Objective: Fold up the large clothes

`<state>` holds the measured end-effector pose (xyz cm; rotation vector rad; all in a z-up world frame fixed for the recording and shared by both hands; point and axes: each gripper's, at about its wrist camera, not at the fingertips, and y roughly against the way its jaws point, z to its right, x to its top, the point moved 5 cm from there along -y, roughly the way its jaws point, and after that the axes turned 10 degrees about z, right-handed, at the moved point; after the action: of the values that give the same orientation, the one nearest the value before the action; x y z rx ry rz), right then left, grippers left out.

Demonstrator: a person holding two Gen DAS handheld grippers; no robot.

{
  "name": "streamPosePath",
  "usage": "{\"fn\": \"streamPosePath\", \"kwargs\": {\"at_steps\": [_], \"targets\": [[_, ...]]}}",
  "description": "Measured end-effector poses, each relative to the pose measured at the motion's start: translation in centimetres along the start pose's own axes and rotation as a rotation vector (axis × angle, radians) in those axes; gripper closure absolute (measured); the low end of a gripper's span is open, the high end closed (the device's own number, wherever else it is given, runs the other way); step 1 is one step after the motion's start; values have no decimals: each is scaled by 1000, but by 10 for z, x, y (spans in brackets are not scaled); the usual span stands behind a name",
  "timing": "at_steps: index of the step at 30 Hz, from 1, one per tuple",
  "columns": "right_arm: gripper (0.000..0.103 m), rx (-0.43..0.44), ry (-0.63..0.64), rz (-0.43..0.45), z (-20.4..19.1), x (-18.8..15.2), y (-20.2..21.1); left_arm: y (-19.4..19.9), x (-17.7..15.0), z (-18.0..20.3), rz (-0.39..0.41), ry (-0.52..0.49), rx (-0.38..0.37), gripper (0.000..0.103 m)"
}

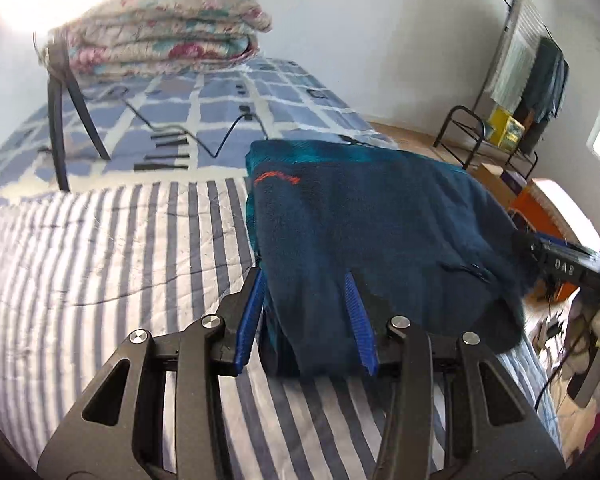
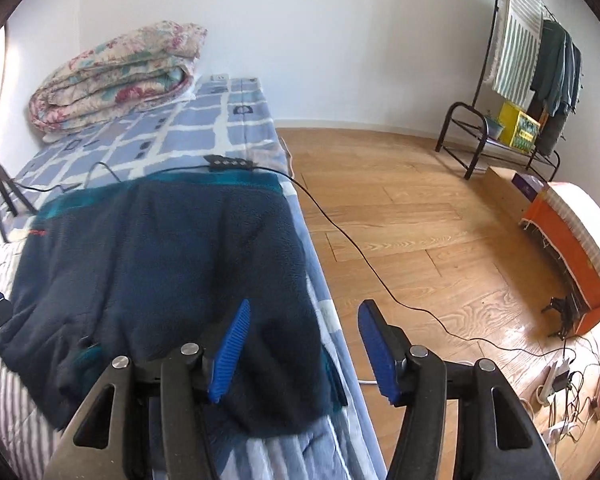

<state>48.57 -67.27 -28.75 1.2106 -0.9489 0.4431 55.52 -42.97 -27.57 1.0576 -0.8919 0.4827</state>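
Left wrist view: left gripper (image 1: 306,320) at bottom centre, blue pads (image 1: 250,320) spread wide, the fleece (image 1: 380,240) edge lying between them; one pad sits left of the fabric, the other rests on top of it, jaws not closed on it. The fleece is dark navy with a teal band along its far edge and a small orange mark near its upper left corner; it lies folded into a rough rectangle in the centre right of the frame, on the bed's striped sheet (image 1: 100,260). Beyond it, a blue checked cover (image 1: 220,100) with a black cable (image 1: 220,148) across it, and a folded floral quilt (image 1: 160,32) at upper left. Black tripod legs (image 1: 60,120) stand at left. Right wrist view: right gripper (image 2: 304,344) at bottom centre, jaws wide apart and holding nothing; its left pad (image 2: 230,352) lies over the near right corner of the fleece (image 2: 160,272), its right pad hangs over the wood floor (image 2: 420,220) past the bed edge. The fleece fills the centre left of this frame, close to the bed's right edge. A clothes rack (image 2: 540,60) stands at upper right, an orange box (image 2: 568,264) at right, and power strips (image 2: 560,384) with tangled leads at lower right.
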Motion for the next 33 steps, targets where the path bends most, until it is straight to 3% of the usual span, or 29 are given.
{"fn": "streamPosePath", "kwargs": {"at_steps": [4, 10, 19, 28, 33], "targets": [[46, 21, -4, 32, -2, 10, 33, 43, 8, 17, 24, -25, -24, 59], [46, 58, -14, 80, -4, 23, 97, 138, 25, 49, 81, -115, -46, 59], [46, 109, -8, 183, -25, 33, 224, 281, 37, 70, 188, -157, -75, 59], [46, 119, 28, 268, -48, 15, 358, 407, 11, 69, 235, -162, -97, 59], [46, 127, 7, 274, -58, -14, 411, 451, -18, 73, 242, -190, -101, 58]]}}
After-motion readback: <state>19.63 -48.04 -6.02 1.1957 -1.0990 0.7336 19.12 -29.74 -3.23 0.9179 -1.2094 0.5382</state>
